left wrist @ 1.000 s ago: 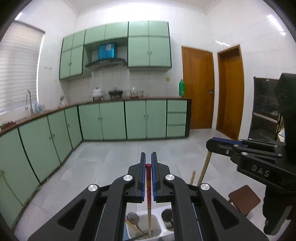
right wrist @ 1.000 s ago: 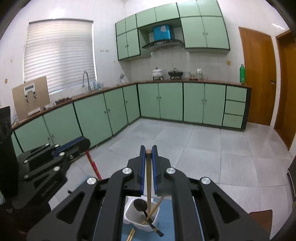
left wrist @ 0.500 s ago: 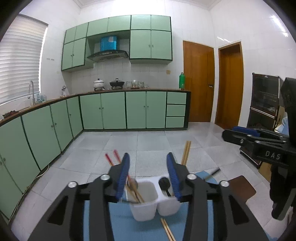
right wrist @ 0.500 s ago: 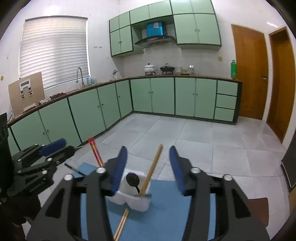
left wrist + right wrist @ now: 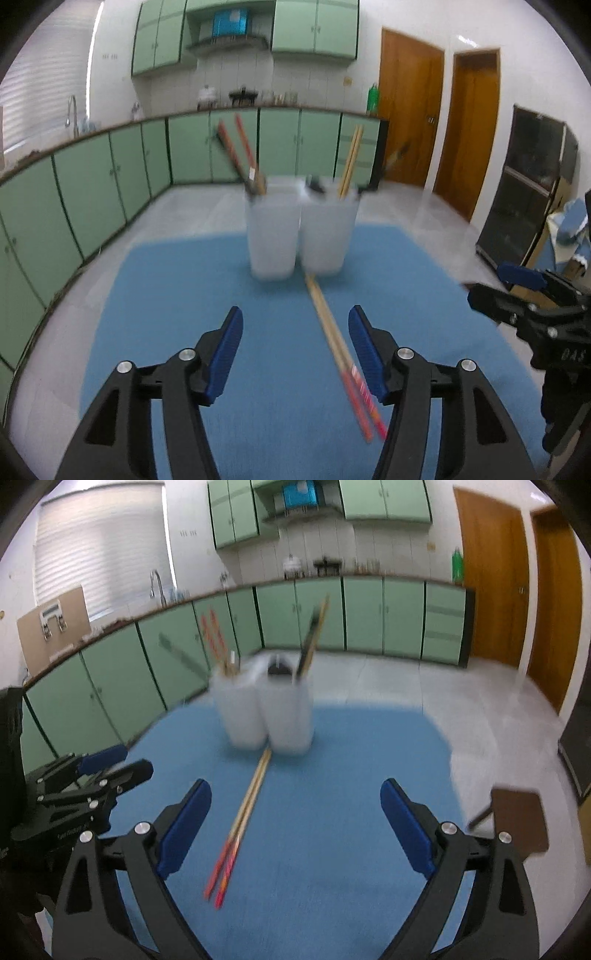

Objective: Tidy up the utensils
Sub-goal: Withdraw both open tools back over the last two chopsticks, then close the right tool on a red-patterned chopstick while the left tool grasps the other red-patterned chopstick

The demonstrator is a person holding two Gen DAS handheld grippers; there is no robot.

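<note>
A white two-compartment utensil holder (image 5: pixel 301 230) (image 5: pixel 266 710) stands on a blue mat (image 5: pixel 184 295) (image 5: pixel 351 775). Its left compartment holds red chopsticks (image 5: pixel 238 147) (image 5: pixel 214 637), its right one wooden chopsticks (image 5: pixel 351 158) (image 5: pixel 314 635) and a dark spoon. A pair of wooden chopsticks with red ends (image 5: pixel 343 358) (image 5: pixel 240 823) lies on the mat in front of the holder. My left gripper (image 5: pixel 295 350) is open and empty, low over the mat, the loose pair near its right finger. My right gripper (image 5: pixel 295 823) is open and empty, the pair near its left finger.
Green kitchen cabinets (image 5: pixel 92 184) run along the left and back walls. Two wooden doors (image 5: pixel 410 110) stand at the back right. A dark cabinet (image 5: pixel 532 192) is at the right. A brown stool (image 5: pixel 517 819) stands right of the mat.
Both grippers let go of their chopsticks into the holder, opened wide, and pulled back and down toward the mat. The holder now sits farther ahead.
</note>
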